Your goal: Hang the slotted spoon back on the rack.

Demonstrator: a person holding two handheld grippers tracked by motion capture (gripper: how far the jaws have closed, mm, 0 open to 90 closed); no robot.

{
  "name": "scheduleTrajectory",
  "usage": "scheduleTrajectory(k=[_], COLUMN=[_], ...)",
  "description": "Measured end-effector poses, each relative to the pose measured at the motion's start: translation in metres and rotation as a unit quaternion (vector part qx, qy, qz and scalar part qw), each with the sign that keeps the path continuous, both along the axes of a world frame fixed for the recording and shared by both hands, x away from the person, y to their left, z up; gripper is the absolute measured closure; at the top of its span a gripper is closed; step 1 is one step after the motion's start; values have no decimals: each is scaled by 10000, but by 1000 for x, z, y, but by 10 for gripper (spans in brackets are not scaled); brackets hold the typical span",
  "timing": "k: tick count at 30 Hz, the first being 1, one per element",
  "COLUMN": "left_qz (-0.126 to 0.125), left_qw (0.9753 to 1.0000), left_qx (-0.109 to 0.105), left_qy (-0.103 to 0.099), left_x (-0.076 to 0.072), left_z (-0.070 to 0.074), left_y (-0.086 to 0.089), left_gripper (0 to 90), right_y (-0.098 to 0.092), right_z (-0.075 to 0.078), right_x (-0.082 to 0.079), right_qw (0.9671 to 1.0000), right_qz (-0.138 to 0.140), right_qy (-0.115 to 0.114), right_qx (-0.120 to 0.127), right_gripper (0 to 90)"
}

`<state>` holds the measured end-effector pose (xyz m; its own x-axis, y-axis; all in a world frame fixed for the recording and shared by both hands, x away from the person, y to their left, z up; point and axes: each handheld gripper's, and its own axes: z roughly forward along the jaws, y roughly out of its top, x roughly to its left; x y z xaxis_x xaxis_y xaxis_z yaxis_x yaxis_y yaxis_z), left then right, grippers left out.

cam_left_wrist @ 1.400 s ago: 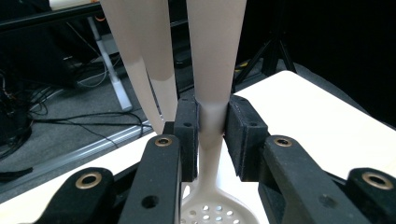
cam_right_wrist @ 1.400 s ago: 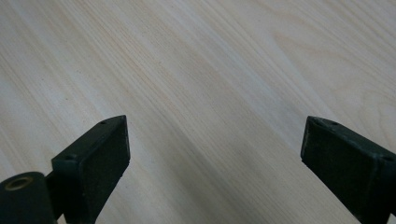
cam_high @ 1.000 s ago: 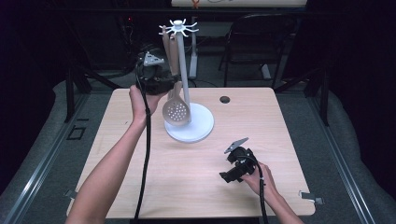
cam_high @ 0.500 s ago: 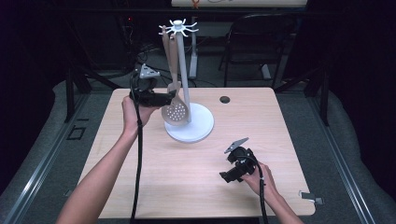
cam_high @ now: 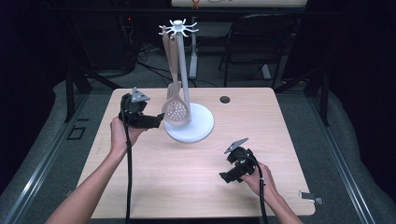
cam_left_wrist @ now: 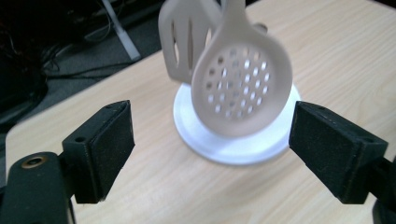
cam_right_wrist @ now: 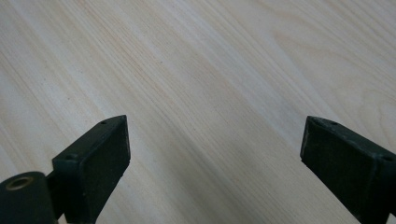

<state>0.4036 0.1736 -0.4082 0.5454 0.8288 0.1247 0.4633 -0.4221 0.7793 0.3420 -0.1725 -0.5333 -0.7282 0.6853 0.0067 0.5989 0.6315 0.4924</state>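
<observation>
The left gripper [cam_high: 156,120] is on the left side of the tabletop [cam_high: 187,186]. A hand holds it up in the air. It points to the right, at the spoon with holes [cam_high: 176,112]. Its jaws are wide apart and hold nothing. In the left gripper view, the spoon with holes [cam_left_wrist: 242,91] sits right between the two jaws, a little farther off. It is near, but the jaws do not touch it.

The spoon hangs from a hook at the top of a white rack [cam_high: 183,70]. Its round end hangs low, just over the round white base [cam_high: 201,128]. A flat turner with slots [cam_left_wrist: 184,39] hangs just behind the spoon. The rack stands in the middle of the tabletop, toward the far side.

I think the step now is reaching for the spoon. Next, the left gripper needs to go a bit closer, so the round end is between its pads. Then it can close gently. It should take care to catch the spoon alone and not the turner behind it.

The right gripper [cam_high: 229,176] rests near the front right of the tabletop, well apart from the rack. Its jaws are wide apart too, with bare wood between them. It looks like it is waiting.
</observation>
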Motion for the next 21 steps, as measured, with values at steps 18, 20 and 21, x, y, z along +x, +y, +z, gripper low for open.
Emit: scheduleTrajectory(k=[18, 20, 21], left_qz=[293, 307, 339], left_qw=[9914, 9900, 9894], left_qx=[-67, 40, 127], left_qy=[1277, 1380, 1404], left_x=[-32, -33, -33], left_z=[-94, -100, -103], left_y=[44, 45, 44], left_gripper=[58, 54, 52], right_y=[1, 2, 2], right_z=[-4, -4, -3], right_x=[0, 0, 0], right_qw=[10000, 10000, 10000], right_qz=[-4, -16, 21], right_qy=[1, 30, 39], right_qx=[-24, 2, -40], right_gripper=[80, 80, 80])
